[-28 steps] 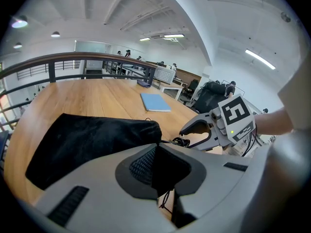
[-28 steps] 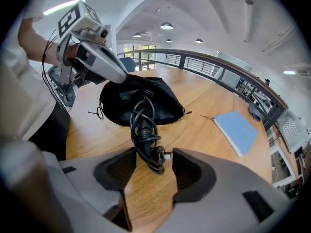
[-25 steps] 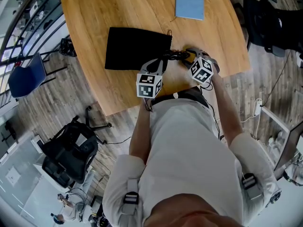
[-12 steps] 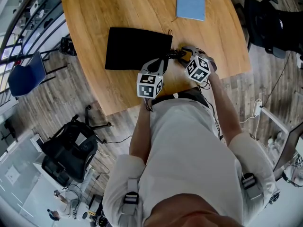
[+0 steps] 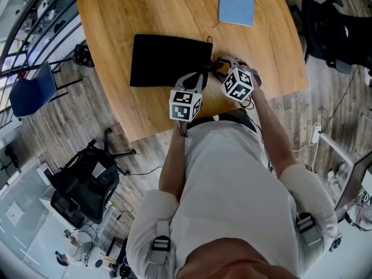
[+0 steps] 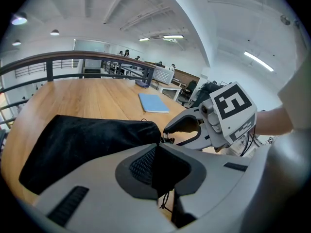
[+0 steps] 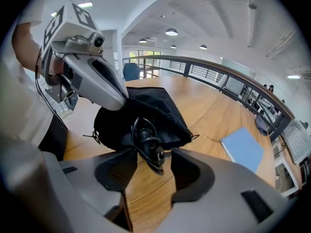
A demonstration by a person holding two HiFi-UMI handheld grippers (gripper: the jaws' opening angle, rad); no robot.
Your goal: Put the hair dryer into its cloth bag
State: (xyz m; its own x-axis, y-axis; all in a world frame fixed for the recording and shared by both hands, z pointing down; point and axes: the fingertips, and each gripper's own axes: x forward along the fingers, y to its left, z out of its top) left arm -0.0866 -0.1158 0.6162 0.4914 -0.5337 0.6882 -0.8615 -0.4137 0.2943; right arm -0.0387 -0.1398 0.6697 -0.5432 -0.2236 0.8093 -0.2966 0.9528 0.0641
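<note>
left gripper (image 6: 156, 148) first: its fingers (image 6: 140, 165) are clenched tight on a fold of the black cloth bag (image 6: 82, 140), right at the edge of the bag's mouth, and a thin drawstring (image 6: 165, 200) dangles out under them. the right gripper (image 7: 154, 149) is at that same mouth, just beside the left one. its fingers (image 7: 187, 174) stand fairly wide, but they're grasping the hair dryer's coiled black cord (image 7: 144, 136), with the plug end against one finger and the loop hanging between them. the cord runs straight into the bag's opening.

the hair dryer body itself i can't see anywhere. the bag looks rounded out near its mouth in the right gripper view, and that's all i can tell. the bag lies on the wooden worktop (image 5: 151, 16), closed end pointing away from both grippers. beyond the bag's mouth end, well apart from it, sits a blue notebook (image 5: 236, 3). the person stands at the worktop edge on the near side of the bag, both arms reaching in toward its mouth.
</note>
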